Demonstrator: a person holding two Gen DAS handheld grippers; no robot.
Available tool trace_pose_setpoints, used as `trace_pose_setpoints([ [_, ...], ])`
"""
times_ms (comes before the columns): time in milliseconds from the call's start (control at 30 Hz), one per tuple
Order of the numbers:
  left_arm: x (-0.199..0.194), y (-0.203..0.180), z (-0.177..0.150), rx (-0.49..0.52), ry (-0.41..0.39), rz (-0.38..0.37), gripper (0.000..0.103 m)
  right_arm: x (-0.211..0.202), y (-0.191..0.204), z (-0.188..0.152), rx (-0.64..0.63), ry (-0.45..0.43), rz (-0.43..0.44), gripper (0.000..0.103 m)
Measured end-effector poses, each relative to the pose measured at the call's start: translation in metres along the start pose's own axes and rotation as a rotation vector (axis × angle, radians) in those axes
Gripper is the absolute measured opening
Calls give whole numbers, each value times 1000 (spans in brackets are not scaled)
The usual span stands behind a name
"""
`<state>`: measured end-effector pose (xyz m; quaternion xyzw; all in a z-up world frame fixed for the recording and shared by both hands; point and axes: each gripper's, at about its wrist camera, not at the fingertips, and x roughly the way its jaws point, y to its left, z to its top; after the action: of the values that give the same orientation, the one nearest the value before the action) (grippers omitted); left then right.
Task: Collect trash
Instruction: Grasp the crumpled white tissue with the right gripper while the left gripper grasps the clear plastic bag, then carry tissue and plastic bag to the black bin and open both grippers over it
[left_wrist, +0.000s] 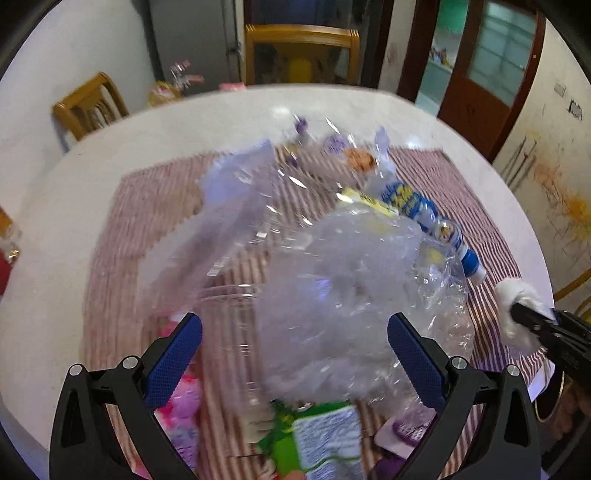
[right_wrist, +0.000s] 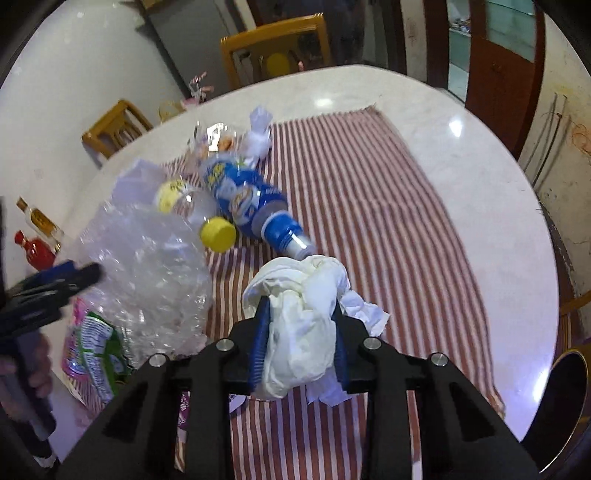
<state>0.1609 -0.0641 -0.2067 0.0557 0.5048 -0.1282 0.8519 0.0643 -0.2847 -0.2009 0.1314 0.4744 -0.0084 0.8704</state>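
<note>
Crumpled white tissue (right_wrist: 301, 332) sits clamped between the right gripper (right_wrist: 300, 345) pads, just right of the clear plastic bag (left_wrist: 332, 295); the left gripper (left_wrist: 295, 354) straddles that bag, jaws wide.

No print on the bottle label (right_wrist: 240, 192) is legible.

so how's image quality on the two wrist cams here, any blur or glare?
Left wrist: clear plastic bag and striped cloth are smeared by motion blur, while the left gripper stays sharp. Right wrist: crumpled tissue in the right gripper is crisp; the table shows bright lamp glare spots. Both views bend at the fisheye edges.
</note>
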Motion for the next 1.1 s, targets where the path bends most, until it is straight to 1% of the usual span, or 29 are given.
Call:
trace_pose_setpoints([
  [33,5,-3,1,-6,22,-14,89,-6,-1,1,5,-13,1,32],
  [67,7,-4,2,-14,32,-34,62,-8,0,2,8,-23,1,33],
  [100,5,-7,3,-15,17,-59,49,-13,0,3,10,-33,1,33],
  [133,2,-8,5,-21,8,-97,22,-15,1,4,12,-38,2,34],
  [167,0,-6,7,-46,17,-152,8,-17,0,6,15,-46,4,34],
  [200,-2,-4,8,-62,15,-174,8,-19,-2,5,17,-54,7,35],
  [267,-10,-3,10,-60,-15,-159,5,-22,-3,6,19,-68,15,36],
  [300,-19,-2,10,-61,-42,-157,4,-22,-2,8,18,-72,18,36],
  [400,-44,9,14,-92,-106,-187,4,-21,-4,9,22,-81,26,36],
  [533,-83,23,21,-122,-208,-171,4,-21,-4,7,30,-86,32,36],
  [567,-90,24,21,-124,-222,-173,3,-22,-4,8,32,-91,37,36],
  [633,-106,21,24,-108,-252,-174,4,-21,-5,8,35,-100,44,36],
  [667,-113,19,19,-99,-260,-180,3,-20,-5,7,37,-103,45,36],
  [733,-128,6,18,-64,-274,-201,3,-21,-9,7,55,-116,48,35],
  [800,-139,-13,20,-14,-284,-231,4,-30,-19,8,83,-149,47,34],
  [867,-148,-34,22,29,-292,-269,3,-48,-36,9,109,-203,12,33],
  [900,-150,-51,23,61,-299,-297,3,-58,-47,8,125,-228,-7,33],
  [967,-153,-76,26,109,-307,-342,3,-86,-83,2,184,-285,-71,33],
  [1000,-154,-93,29,141,-309,-375,3,-96,-97,-2,207,-299,-98,33],
  [1033,-153,-107,31,167,-306,-399,3,-113,-125,-11,255,-322,-154,33],
  [1067,-151,-120,32,192,-301,-421,4,-123,-141,-17,283,-332,-189,33],
  [1100,-149,-139,35,227,-294,-451,3,-136,-168,-28,329,-341,-253,33],
])
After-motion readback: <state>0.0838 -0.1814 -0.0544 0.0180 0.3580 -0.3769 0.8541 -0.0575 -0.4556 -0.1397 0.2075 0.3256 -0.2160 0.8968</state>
